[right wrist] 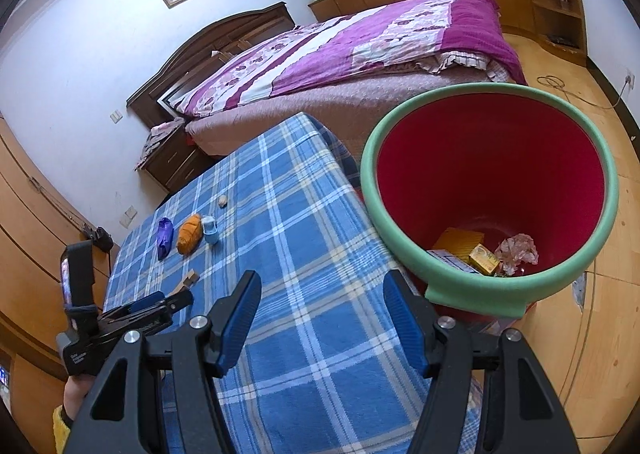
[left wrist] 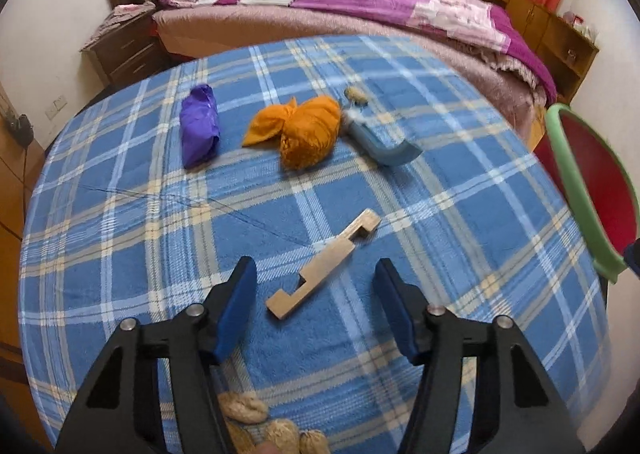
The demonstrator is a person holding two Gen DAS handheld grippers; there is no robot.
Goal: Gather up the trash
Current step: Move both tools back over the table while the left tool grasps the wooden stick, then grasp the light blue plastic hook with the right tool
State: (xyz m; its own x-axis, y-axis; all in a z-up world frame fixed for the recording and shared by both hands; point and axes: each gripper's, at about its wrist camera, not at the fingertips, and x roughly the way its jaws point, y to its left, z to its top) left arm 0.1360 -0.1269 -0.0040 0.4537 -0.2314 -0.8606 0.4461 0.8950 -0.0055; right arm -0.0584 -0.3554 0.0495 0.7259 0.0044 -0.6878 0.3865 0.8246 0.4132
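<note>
The table [left wrist: 120, 213] (under a blue plaid cloth) carries a purple wad [left wrist: 199, 125], an orange bundle [left wrist: 304, 131], a teal piece [left wrist: 384, 145], a notched wooden block [left wrist: 324, 266] and walnuts [left wrist: 244, 408].

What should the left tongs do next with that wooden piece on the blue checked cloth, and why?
Probably ease the left tongs down and close on the wooden piece: it lies between the open fingers, untouched, and the red bin already holds other trash.

On table [left wrist: 120, 238]: wood piece [left wrist: 324, 266] near; bag [left wrist: 199, 125], cloth bundle [left wrist: 306, 131], bottle [left wrist: 380, 141] far, left to right. Bin [right wrist: 492, 189] right of table.
</note>
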